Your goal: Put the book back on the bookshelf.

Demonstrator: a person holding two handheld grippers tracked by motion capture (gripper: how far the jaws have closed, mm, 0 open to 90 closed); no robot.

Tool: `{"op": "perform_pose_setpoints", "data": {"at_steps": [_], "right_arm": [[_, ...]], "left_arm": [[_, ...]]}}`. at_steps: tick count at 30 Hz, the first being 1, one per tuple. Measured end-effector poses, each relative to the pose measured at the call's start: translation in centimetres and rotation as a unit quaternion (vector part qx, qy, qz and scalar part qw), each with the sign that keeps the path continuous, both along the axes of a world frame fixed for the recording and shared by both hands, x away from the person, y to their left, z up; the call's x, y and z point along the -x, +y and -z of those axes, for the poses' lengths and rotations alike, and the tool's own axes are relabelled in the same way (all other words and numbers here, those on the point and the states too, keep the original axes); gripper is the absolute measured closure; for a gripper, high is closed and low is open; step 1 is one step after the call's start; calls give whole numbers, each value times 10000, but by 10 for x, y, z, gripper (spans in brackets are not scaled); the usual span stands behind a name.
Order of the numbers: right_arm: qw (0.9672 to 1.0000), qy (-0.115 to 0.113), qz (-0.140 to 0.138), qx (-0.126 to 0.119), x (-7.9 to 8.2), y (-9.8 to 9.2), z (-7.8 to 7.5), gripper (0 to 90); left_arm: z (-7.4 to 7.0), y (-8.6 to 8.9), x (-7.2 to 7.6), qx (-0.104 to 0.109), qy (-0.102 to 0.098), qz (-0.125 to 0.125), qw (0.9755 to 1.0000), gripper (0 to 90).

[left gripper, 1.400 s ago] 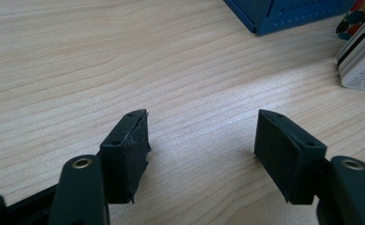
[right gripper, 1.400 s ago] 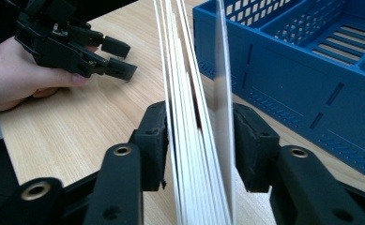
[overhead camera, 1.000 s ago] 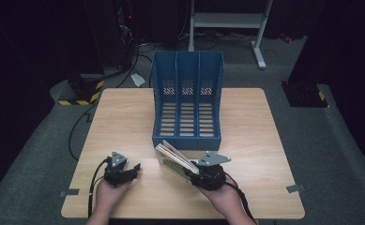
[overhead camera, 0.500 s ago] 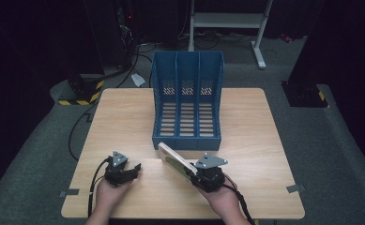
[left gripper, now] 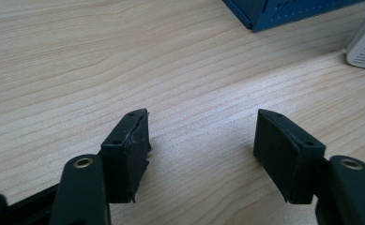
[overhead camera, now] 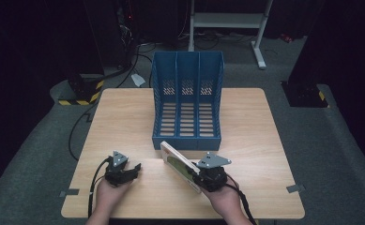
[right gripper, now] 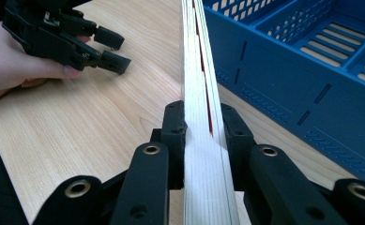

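Wooden table [overhead camera: 124, 117]; book [overhead camera: 178, 161] in right gripper [overhead camera: 203, 177]

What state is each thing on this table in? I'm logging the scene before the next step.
Book: clamped on its page edge, tilted up on edge, one corner near the file rack.
File rack: blue, lying on its back, three compartments empty.
Right gripper: shut on the book, jaws just closed.
Left gripper: open, nothing between its jaws, low over the table.

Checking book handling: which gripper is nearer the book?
Right. The right gripper is shut on the book; the left gripper sits open, apart to the book's left.
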State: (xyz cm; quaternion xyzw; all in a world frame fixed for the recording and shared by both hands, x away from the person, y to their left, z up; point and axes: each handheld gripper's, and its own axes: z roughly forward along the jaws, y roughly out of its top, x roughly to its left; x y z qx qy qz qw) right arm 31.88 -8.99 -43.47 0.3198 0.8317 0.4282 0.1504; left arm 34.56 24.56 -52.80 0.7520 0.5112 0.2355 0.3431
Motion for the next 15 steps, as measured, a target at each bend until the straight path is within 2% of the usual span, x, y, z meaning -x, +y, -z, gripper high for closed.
{"op": "perform_pose_setpoints", "data": {"at_steps": [15], "right_arm": [[9994,-168,-40,-289,9,-9,-28,755]], "left_arm": [[0,0,0,17,10,17,10000,355]]}}
